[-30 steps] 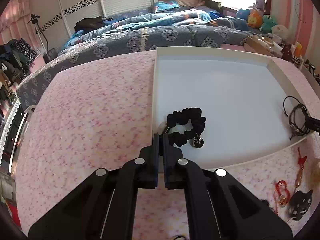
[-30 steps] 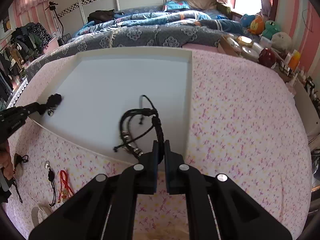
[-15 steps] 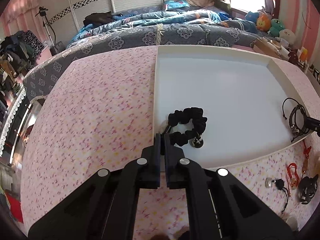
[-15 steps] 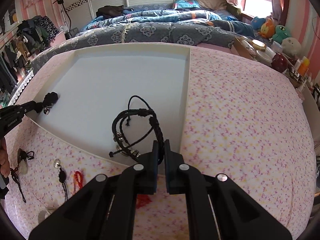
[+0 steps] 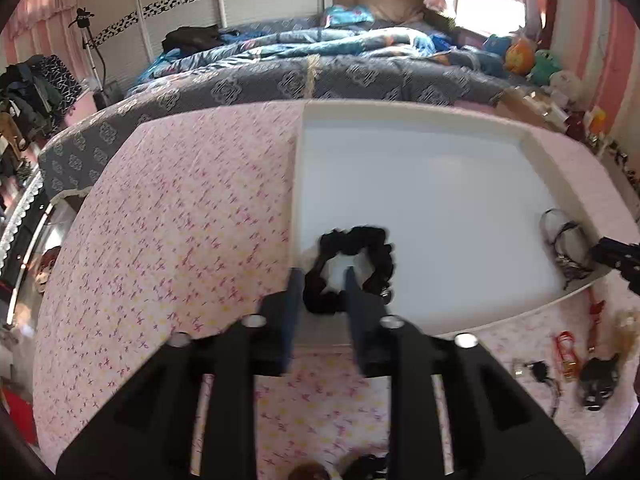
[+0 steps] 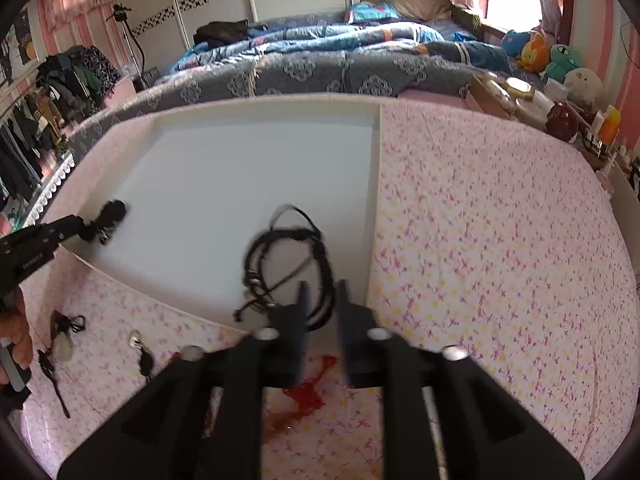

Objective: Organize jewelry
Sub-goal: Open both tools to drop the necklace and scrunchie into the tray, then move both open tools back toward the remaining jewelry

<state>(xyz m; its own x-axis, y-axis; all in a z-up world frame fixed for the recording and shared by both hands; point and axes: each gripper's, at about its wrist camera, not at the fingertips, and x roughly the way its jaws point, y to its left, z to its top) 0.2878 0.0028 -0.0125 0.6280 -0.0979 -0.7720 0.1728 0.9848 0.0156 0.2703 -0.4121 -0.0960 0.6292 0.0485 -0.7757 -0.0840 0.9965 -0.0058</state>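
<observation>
Your left gripper (image 5: 320,276) has just been opening: its jaws now stand a modest way apart, and the black ruffled fabric scrunchie with a small metal charm (image 5: 352,264) lies loose on the floor of the shallow white rectangular tray (image 5: 420,184), in the tray's near left corner. One finger sits outside the ring by the tray's left wall, the other pokes into its hole, so the near arc of the scrunchie is between the jaws but no longer pinched. It is a closed loop with no real heading; it lies a little wider across than deep, its charm at the near right side.

Your right gripper (image 6: 322,292) has also just been opening to a narrow gap, and the tangle of black cord bracelets with small metal beads (image 6: 288,268) rests in the tray's near right corner, just inside the right wall. Its near strand runs between the jaws, free of the pads as far as the blur lets you tell. Its loops stretch away from you and slightly left, a loose end curling at the far side.

To clear either piece, I judge you should draw straight back along the fingers, lifting a little first so nothing snags. The loose red cord charm (image 6: 312,392) and other small pieces wait on the pink floral cloth (image 6: 500,260) between your hands, near either one
</observation>
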